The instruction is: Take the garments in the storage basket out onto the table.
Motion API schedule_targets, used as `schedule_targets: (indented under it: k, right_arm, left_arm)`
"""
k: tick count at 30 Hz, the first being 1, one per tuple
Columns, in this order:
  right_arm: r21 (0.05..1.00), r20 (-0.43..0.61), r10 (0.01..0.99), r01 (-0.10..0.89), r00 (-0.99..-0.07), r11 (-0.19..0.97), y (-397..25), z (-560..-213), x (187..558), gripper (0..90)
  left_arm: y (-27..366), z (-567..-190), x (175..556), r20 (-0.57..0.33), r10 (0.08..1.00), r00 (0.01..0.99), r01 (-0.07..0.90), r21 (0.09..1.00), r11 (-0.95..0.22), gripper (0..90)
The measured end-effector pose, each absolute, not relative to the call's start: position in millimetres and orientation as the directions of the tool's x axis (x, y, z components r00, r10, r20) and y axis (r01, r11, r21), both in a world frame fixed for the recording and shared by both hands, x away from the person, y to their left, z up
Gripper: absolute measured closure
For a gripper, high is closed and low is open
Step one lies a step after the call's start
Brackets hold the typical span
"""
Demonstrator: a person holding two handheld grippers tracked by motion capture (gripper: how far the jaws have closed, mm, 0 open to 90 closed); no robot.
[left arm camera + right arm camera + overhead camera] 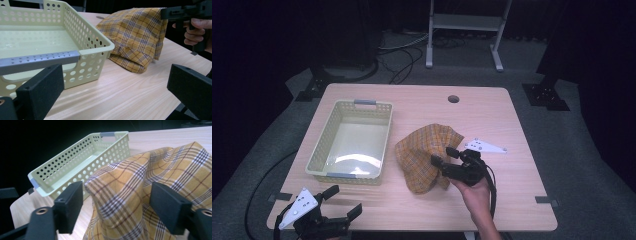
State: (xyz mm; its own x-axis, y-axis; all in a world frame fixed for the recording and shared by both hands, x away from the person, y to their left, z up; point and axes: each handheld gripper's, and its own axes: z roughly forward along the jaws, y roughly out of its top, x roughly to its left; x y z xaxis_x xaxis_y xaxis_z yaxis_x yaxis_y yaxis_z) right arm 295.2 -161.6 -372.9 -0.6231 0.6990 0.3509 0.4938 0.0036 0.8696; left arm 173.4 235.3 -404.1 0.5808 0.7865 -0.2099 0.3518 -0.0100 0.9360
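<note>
High view: cloth (427, 156) lies bunched at table (522, 130) centre, basket (325, 155) at its 9 o'clock. Right gripper (446, 156) straddles the cloth's 4 o'clock edge, jaws apart, likely set to pinch. Left gripper (343, 201), spread empty, idles at 7 o'clock.

Our two black hand-held claws

We see each claw, left claw (343, 200) and right claw (444, 155), topped by a white three-cornered plate with dark dots; blocky matte jaws carry round screw holes, and a black cable loops under our bare right hand (476, 192).
</note>
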Motion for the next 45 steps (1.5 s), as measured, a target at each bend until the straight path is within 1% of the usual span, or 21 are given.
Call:
schedule_targets:
  k: [4,12,15,21,45]
  right_arm:
    - [0.869,0.354,0.693,0.494,-0.628,0.005,-167,-372,294,21.1]
    - [0.883,0.321,0.683,0.468,-0.656,0.035,-175,-372,290,13.2]
    - [0.891,0.298,0.686,0.45,-0.664,0.049,-178,-371,287,12.9]
    - [0.894,0.287,0.697,0.445,-0.657,0.051,-186,-369,284,12.4]
    - [0.894,0.288,0.737,0.448,-0.612,0.023,-218,-365,269,12.4]
  left_arm:
    - [235,-404,173,-0.21,0.785,0.584,0.353,0.935,-0.013,1.0]
    - [234,-404,173,-0.21,0.783,0.586,0.352,0.936,-0.012,1.0]
    - [234,-404,173,-0.209,0.782,0.587,0.352,0.936,-0.014,1.0]
    - [234,-404,173,-0.208,0.782,0.587,0.352,0.936,-0.015,1.0]
    - [231,-404,173,-0.199,0.78,0.594,0.35,0.936,-0.028,1.0]
